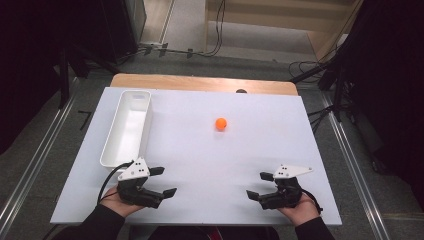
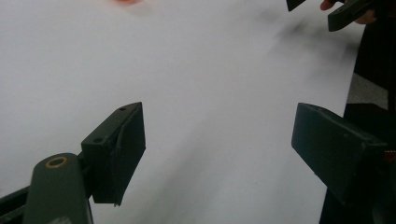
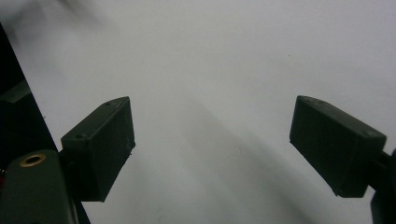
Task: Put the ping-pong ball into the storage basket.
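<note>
High view shows orange ball (image 1: 221, 123) far from both spread grippers, left gripper (image 1: 162, 181) and right gripper (image 1: 260, 185); right gripper view shows bare table (image 3: 224, 70)

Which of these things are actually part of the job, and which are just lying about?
Part of the job:
- orange ball
- white bin
- left tongs, open
- right tongs, open

Just lying about:
- cables on the floor beyond the table
- dark stand legs at the right
</note>
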Available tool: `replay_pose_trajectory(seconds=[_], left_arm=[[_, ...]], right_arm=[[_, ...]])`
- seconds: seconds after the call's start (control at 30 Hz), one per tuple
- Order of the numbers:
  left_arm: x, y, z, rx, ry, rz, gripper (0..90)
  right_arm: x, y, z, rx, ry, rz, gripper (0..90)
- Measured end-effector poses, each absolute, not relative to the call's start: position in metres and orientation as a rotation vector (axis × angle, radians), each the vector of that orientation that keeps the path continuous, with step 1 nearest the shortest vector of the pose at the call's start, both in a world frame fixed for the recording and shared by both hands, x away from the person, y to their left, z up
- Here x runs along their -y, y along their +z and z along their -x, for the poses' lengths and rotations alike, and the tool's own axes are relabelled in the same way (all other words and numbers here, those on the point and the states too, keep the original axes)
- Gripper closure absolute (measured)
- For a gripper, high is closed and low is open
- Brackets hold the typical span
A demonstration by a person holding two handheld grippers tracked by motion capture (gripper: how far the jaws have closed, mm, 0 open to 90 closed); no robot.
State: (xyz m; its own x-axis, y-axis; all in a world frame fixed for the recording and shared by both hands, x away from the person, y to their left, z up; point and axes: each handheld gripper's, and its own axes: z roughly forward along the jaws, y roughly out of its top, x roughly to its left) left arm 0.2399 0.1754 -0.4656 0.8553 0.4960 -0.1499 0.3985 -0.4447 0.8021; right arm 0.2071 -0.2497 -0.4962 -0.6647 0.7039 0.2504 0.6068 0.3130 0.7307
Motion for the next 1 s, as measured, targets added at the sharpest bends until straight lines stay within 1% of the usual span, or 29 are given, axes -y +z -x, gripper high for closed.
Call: replay_pose_trajectory(seconds=[0.23, 0.47, 0.77, 1.0], left_arm=[[-0.171, -0.466, -0.244, -0.666, 0.169, -2.084, 18.2], [-0.164, -0.466, -0.246, -0.661, 0.11, -2.085, 18.8], [-0.158, -0.467, -0.25, -0.683, 0.132, -2.083, 18.6], [-0.155, -0.469, -0.256, -0.719, 0.11, -2.077, 18.2]], right_arm=[[0.249, -0.496, -0.207, -2.451, 1.281, -1.228, 12.7], [0.249, -0.496, -0.207, -2.454, 1.28, -1.229, 12.6], [0.249, -0.497, -0.207, -2.457, 1.275, -1.22, 12.7], [0.249, -0.497, -0.207, -2.458, 1.273, -1.215, 12.7]])
